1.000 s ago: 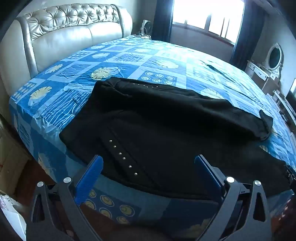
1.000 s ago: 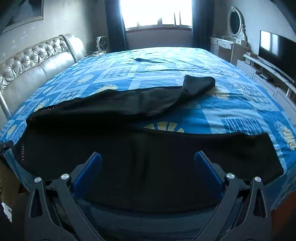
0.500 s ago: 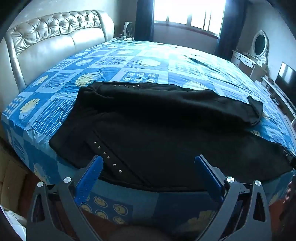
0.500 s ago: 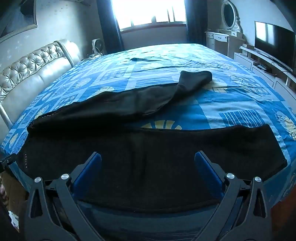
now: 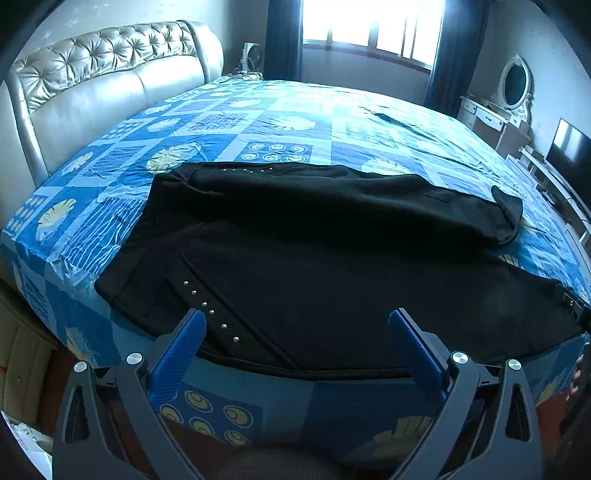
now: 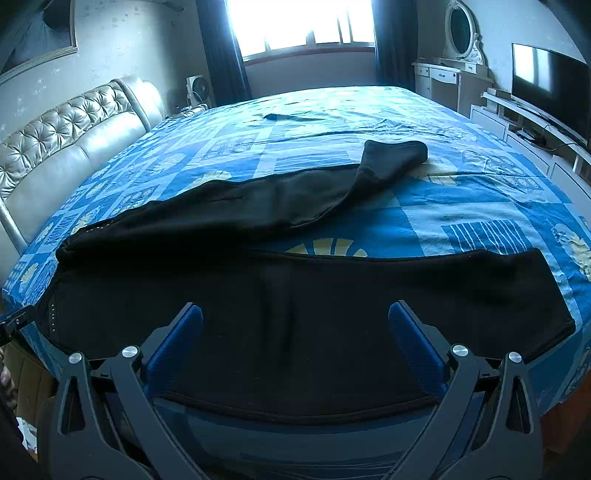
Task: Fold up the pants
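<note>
Black pants (image 5: 332,266) lie spread along the near edge of the bed (image 5: 280,122), waist toward the tufted headboard (image 5: 107,70) end, one leg flat by the edge and the other angled off toward the bed's middle. Blue patterned sheet underneath, bright window (image 6: 299,26) with dark curtains at the far side, a dresser with oval mirror (image 6: 460,33) and a TV (image 6: 546,85) along the foot-end wall. Left gripper (image 5: 295,332) and right gripper (image 6: 295,328) both hover at that near edge, jaws spread wide, gripping nothing.
</note>
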Action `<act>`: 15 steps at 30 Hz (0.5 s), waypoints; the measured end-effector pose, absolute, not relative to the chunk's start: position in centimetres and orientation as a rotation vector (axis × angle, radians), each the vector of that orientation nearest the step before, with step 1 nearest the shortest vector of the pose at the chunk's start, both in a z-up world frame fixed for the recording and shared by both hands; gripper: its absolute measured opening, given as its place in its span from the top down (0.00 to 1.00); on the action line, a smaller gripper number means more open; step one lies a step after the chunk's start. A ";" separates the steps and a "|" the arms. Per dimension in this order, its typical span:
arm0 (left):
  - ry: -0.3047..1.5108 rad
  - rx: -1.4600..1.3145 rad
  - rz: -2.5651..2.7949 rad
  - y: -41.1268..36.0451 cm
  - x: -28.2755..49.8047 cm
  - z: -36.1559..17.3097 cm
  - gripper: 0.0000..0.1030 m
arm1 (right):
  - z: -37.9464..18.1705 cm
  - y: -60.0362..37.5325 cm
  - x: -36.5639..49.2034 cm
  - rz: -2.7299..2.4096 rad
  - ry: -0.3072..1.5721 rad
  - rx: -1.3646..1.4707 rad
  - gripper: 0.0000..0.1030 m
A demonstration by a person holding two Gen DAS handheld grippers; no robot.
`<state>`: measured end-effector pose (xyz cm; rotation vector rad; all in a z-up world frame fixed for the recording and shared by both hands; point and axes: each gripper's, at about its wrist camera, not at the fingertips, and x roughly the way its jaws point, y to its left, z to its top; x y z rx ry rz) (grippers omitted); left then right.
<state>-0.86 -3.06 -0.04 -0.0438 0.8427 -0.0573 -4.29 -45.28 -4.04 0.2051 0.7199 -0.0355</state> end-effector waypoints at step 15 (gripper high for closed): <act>0.846 -0.038 -0.058 -3.1 -0.7 -0.3 0.04 | -4.1 -45.2 -4.2 -0.030 0.721 0.205 0.02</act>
